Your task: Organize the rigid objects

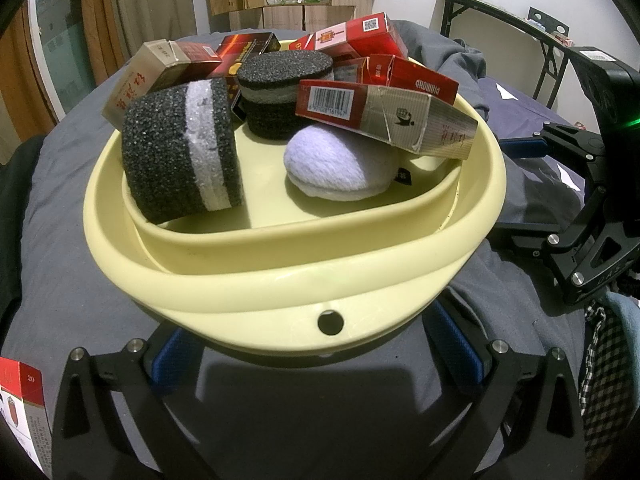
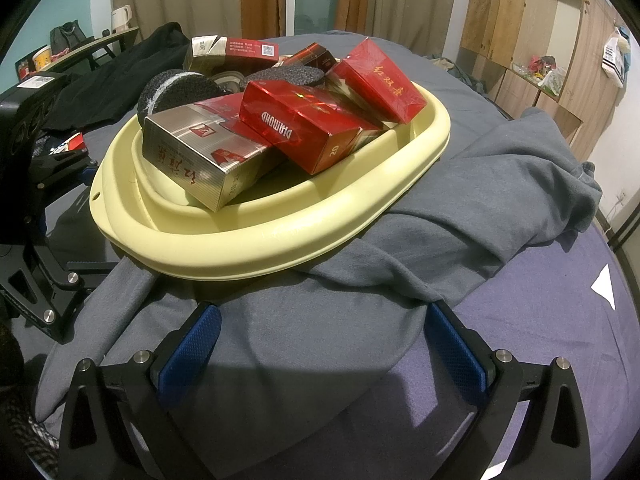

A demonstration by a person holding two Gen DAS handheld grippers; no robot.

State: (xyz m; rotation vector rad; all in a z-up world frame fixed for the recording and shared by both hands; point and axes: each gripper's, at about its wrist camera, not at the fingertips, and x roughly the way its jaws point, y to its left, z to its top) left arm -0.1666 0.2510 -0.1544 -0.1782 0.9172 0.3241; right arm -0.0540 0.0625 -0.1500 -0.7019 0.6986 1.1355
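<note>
**Both grippers open at the basin; one pack left outside, by the left gripper**

Left gripper [image 1: 320, 364]: jaws were wide apart, holding nothing. The near rim of the pale yellow basin [image 1: 280, 292] sat directly ahead, overhanging the gap between the blue pads; contact with the rim could not be told.

Right gripper [image 2: 320, 340]: jaws equally wide, empty, hovering over the grey garment [image 2: 460, 208] with the basin a little farther ahead and to its left.

Basin contents, left wrist view: two black-and-white foam cylinders [image 1: 180, 160], a white rounded pad [image 1: 336, 168] and several cigarette packs, the nearest a red-and-silver pack [image 1: 384, 116] lying across the far-right rim, long axis running left to right.

Key relation: one red-and-white cigarette pack [image 1: 20, 408] lay outside the basin at the lower-left edge of the left wrist view, beside and behind the left jaw. Judgement: the left gripper was nearer; it would need to turn left and back. Its long axis was cut off by the frame.

View differences: the right wrist view did not show the stray pack. It did show the red DIAMOND pack [image 2: 304, 132] propped on a silver pack [image 2: 208, 156], and the left gripper at the basin's far side.
</note>
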